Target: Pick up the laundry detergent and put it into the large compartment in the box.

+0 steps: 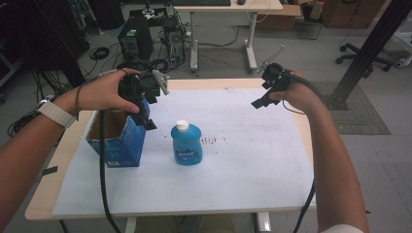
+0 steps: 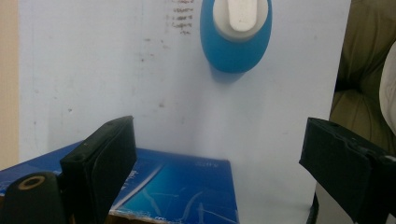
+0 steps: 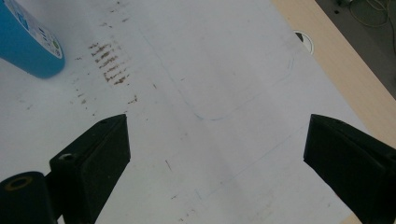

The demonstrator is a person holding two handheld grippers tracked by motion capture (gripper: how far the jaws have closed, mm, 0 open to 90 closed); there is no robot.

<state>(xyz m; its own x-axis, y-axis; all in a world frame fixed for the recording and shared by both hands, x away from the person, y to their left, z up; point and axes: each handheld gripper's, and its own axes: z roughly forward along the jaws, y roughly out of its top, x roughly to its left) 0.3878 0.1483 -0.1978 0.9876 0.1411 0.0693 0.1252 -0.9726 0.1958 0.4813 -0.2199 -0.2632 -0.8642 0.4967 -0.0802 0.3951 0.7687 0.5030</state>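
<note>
Left gripper (image 1: 145, 104) hangs right over the near-right corner of the blue box (image 1: 119, 141), jaws spread wide and gripping nothing, and the left gripper view shows one jaw sitting above the box's blue flap (image 2: 182, 191) while the other is out over bare paper. The blue bottle (image 1: 186, 144) stands upright with its white cap (image 1: 182, 125) on, just beside the box toward the centre of the white sheet (image 1: 243, 170), apart from both grippers. Right gripper (image 1: 266, 94) is up at the far right of the table, jaws also wide apart and empty, well away from the bottle. The risk, as I read it: if the left gripper swings toward the bottle from here, the lower jaw could snag the cardboard rim and drag or tip the open box, or clip the bottle's shoulder and topple it, since it is a tall, smooth thing on slick paper. A pinch high on the rounded body could also squirt it out sideways. Room is generous, though: open paper lies to the bottle's right and front, the table edge (image 1: 160, 213) is well off, and only the gap between box and bottle is tight. The box itself sits close to the left edge of the table.
</note>
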